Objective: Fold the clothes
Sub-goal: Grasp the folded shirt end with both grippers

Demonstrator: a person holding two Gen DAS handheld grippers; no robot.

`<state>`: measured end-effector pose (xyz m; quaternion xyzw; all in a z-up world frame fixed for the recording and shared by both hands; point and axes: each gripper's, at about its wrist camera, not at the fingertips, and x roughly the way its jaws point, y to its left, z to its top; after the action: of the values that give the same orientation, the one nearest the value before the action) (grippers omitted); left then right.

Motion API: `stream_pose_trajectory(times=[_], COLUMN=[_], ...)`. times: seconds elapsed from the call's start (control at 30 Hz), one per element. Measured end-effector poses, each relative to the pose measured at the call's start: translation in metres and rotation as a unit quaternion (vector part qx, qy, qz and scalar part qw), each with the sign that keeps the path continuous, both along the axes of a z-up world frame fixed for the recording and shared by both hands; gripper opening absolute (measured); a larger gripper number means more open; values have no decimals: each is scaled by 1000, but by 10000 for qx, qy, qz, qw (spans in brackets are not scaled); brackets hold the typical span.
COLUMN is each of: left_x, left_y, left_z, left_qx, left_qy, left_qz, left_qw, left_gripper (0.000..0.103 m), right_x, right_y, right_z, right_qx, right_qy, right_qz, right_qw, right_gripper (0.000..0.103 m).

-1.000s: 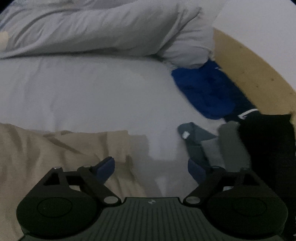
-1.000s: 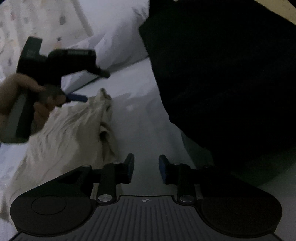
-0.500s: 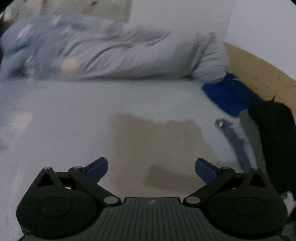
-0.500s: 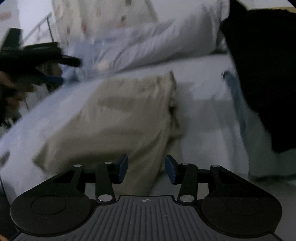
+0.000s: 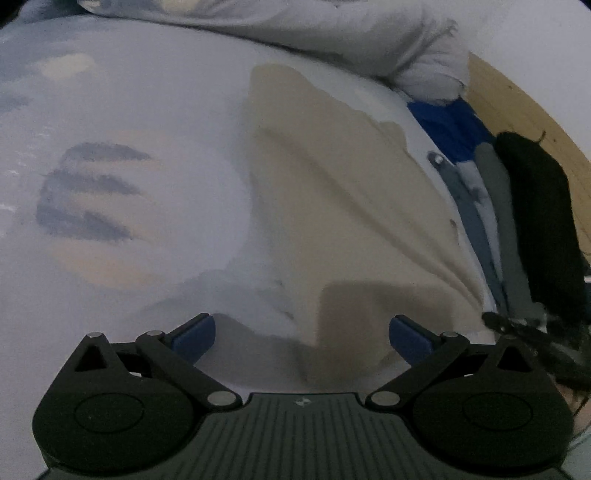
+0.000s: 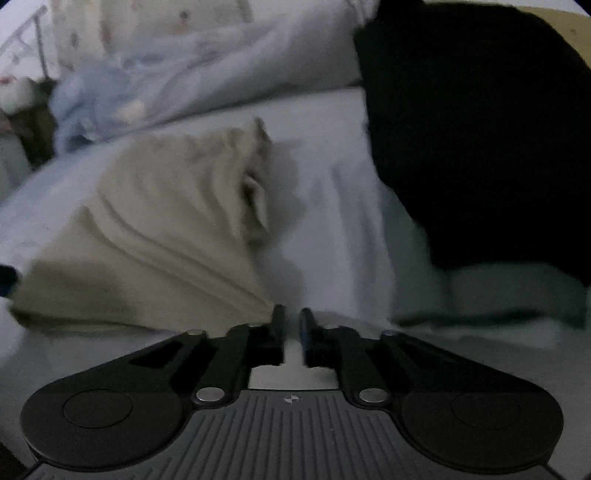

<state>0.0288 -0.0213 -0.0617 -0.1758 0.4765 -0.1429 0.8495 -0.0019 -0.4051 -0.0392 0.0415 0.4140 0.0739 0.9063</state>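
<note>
A beige garment [image 5: 332, 203] lies spread on the white bed sheet [image 5: 147, 110], its creases running toward its near right corner. My left gripper [image 5: 301, 328] is open wide above the garment's near edge, with nothing between its fingers. In the left wrist view my right gripper [image 5: 517, 325] shows as a dark blur at that corner. In the right wrist view the beige garment [image 6: 166, 221] fans out from my right gripper [image 6: 290, 317]. Its jaws are closing, nearly together, with the garment's corner pinched at the tips.
A black garment [image 6: 480, 129] is heaped to the right, with grey folded pieces [image 5: 495, 192] and a blue garment [image 5: 447, 125] beside it. A pale duvet [image 5: 295, 22] runs along the far side. A wooden bed frame [image 5: 517, 110] borders the right.
The left gripper has swung across the bed and now hangs over the beige garment's near edge. The right jaws have gone from apart to nearly together at the garment's corner.
</note>
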Motion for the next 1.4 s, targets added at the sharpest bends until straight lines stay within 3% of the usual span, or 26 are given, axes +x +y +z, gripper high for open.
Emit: stream_pose_trajectory(times=[0.03,0.13,0.5,0.57,0.6,0.63,0.67,0.73,0.8,1.03,1.2,1.4], left_x=[0,0,35,33,32,31,32,32,29,28,31,30], left_y=[-1,-2,-22,-20,-20,-19,-19,-16,-9,-3,-3,2], left_z=[-2,-8,-25,-29,-30,-29,-30,-32,-34,-23,-22,-24], left_qx=[-20,-95,-1089,-1373,-1457,-1536,-1524,-1563,-1785,-2449,-2616,-2674], left_qy=[0,-12,-104,-55,7,72,172,334,384,379,498,659], left_qz=[-47,-163,-311,-230,-182,-134,-16,196,343,523,617,642], left_qw=[10000,9998,9935,9903,9892,9880,9882,9870,9826,9674,9619,9592], left_gripper=[103,103,103,103,93,74,64,38,27,20,20,20], right_x=[-1,-4,-26,-34,-38,-42,-46,-53,-59,-72,-75,-74], right_y=[0,0,-9,-5,-3,1,7,21,37,112,160,222], right_z=[-1,4,20,24,26,28,29,28,26,9,-3,-19], right_qx=[-28,-93,136,178,191,173,112,-64,-349,-1437,-2091,-2907], right_qy=[11,-93,-780,-972,-1071,-1173,-1271,-1456,-1597,-1993,-2465,-3092], right_qz=[-26,-47,42,282,413,549,690,982,1279,2286,2636,2955], right_qw=[10000,9999,9969,9947,9932,9914,9894,9844,9782,9420,9089,8559], right_gripper=[20,55,58,67,70,76,80,83,85,94,97,99])
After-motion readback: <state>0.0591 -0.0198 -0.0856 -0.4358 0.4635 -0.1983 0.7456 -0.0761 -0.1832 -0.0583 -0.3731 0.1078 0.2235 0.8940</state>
